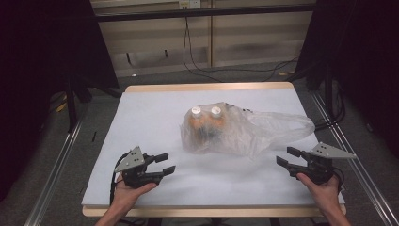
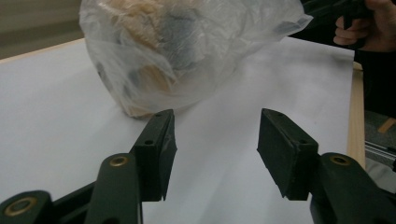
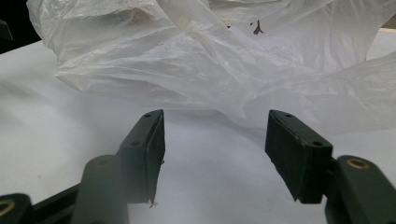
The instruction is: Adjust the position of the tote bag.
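Plastic bag (image 1: 244,129) lies at the middle of the high view on the white table (image 1: 141,117), long axis running left to right, loose mouth trailing right. Inside its bulging left end sit 2 white-capped bottles (image 1: 205,111) with orange and dark contents I can't make out. Left gripper (image 1: 165,164) at lower left and right gripper (image 1: 288,157) at lower right both point at it, jaws apart and empty. Right looks nearer the loose end.

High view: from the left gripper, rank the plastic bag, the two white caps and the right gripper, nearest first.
From the left gripper:
1. Plastic bag, mid-table, up and right.
2. White caps, inside the bag's far end.
3. Right gripper, across at the right edge.
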Demonstrator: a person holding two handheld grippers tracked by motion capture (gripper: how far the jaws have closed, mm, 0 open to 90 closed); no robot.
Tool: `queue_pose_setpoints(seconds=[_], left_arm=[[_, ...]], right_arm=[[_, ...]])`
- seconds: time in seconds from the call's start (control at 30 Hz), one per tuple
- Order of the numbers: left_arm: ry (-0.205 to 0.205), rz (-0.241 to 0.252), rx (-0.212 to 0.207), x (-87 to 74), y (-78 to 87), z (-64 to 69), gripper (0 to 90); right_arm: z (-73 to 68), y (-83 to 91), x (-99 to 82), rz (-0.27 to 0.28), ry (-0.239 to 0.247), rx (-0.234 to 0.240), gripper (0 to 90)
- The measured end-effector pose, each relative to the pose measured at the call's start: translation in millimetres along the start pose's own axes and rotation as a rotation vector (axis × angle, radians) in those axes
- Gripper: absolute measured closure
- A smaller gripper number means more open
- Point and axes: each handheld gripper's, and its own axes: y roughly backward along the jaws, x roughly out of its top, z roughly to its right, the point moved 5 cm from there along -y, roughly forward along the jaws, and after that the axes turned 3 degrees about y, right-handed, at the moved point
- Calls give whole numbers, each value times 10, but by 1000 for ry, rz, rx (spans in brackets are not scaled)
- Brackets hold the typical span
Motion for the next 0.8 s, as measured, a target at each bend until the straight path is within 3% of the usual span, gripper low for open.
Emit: queue_pose_setpoints(seconds=[0.23, 0.5, 0.8], left_arm=[[-35, -24, -55, 105, -119, 144, 518], [-46, -46, -119, 281, -294, 308, 589], [-87, -87, -182, 430, -564, 493, 577]], right_arm=[[27, 27, 13, -3, -12, 8, 437], [41, 32, 7, -9, -17, 12, 439], [38, 36, 2, -13, -17, 13, 439]])
